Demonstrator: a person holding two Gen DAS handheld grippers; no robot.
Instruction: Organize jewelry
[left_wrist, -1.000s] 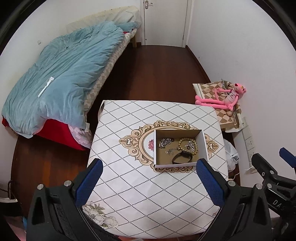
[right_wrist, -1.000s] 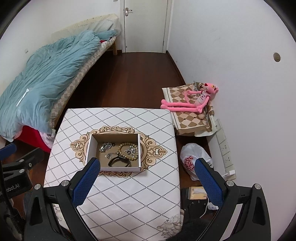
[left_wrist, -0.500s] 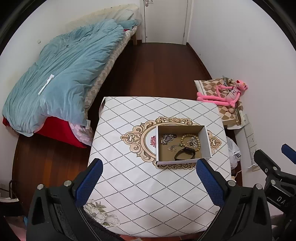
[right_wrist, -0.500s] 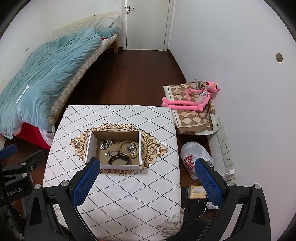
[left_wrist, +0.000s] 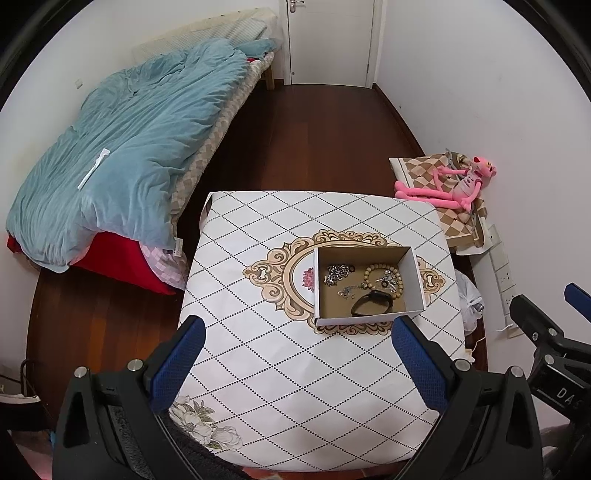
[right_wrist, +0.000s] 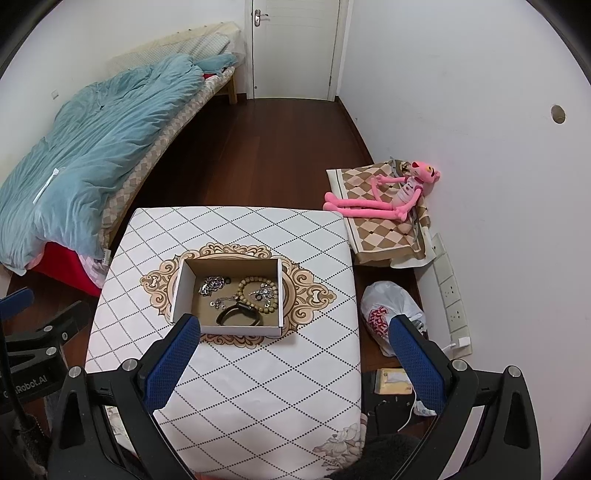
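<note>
An open cardboard box (left_wrist: 413, 275) (right_wrist: 181, 284) stands on the patterned table (left_wrist: 280, 369) (right_wrist: 266, 376). Inside lie a wooden bead bracelet (left_wrist: 369, 271) (right_wrist: 243, 285), a silver chain (left_wrist: 334, 275) (right_wrist: 211, 285), small metal pieces, and a black band (left_wrist: 369, 302) (right_wrist: 236, 314). My left gripper (left_wrist: 297, 336) is open and empty, held high above the table's near side. My right gripper (right_wrist: 295, 332) is open and empty, also high, with the box by its left finger.
A bed with a blue duvet (left_wrist: 129, 147) is on the left. A pink plush toy (right_wrist: 391, 195) lies on a checked cushion by the right wall. A white plastic bag (right_wrist: 388, 310) sits on the floor right of the table. A door (right_wrist: 295, 44) is at the back.
Both grippers have risen and pulled back a little, so the table and box look slightly smaller and lower. Nothing in the box has moved. Both grippers stay open.
</note>
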